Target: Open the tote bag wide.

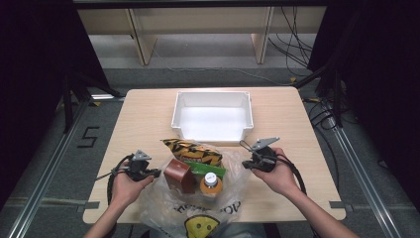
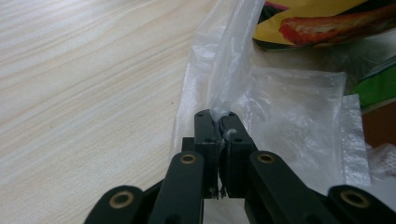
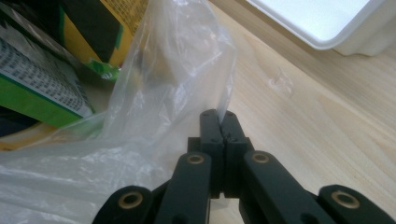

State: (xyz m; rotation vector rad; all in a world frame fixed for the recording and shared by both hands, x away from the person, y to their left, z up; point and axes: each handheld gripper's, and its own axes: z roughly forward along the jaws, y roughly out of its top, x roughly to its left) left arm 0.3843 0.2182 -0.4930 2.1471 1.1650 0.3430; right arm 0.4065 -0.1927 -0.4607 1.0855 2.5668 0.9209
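High view shows your left gripper (image 1: 153,173) and right gripper (image 1: 246,164) each clamped on an edge of the bag (image 1: 163,206), which lies between them at the near table edge.

You can read a single "5" marked on the floor (image 1: 88,137) left of the desk (image 1: 143,114); print on the snack packets (image 3: 42,79) is too blurred to read.

Overhead light; white bin (image 1: 213,119) glares, surroundings dark; near tongs soft-focus in gripper views.
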